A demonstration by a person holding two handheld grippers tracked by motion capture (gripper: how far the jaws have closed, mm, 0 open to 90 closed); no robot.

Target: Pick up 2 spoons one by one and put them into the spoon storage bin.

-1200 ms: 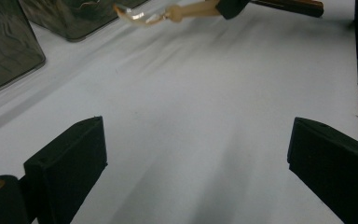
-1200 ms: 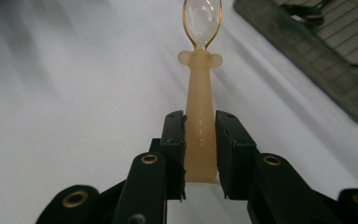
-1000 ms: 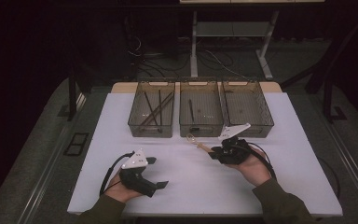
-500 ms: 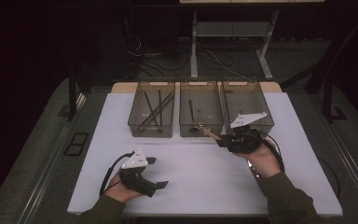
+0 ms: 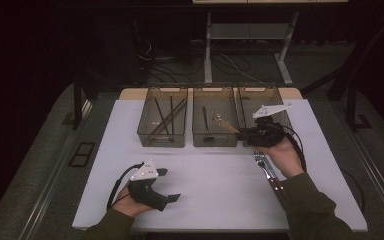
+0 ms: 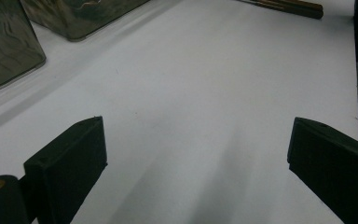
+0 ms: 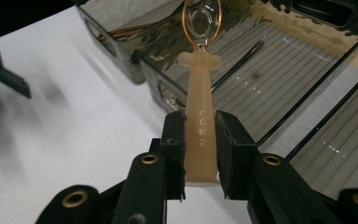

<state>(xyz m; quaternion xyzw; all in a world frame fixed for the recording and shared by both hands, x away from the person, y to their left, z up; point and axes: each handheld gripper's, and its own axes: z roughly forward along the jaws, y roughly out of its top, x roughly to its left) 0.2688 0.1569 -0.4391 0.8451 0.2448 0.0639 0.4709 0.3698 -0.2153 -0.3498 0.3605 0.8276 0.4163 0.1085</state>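
At right of centre in the high view, the right gripper (image 5: 244, 133) is clamped on a pale-handled tool (image 7: 201, 130), held over the middle bin (image 5: 215, 141). Sorting is judged underway: lowering and release into a bin are called for next. At lower left, the left gripper (image 5: 169, 184) is held wide, empty.

This looks like a lab or test room: a white-topped table (image 5: 215, 190) stands on a dark floor among loose black cables (image 5: 230, 62), with the grey metal legs (image 5: 207, 45) of a bench behind and 3 smoky clear plastic bins (image 5: 162, 122) lined up.
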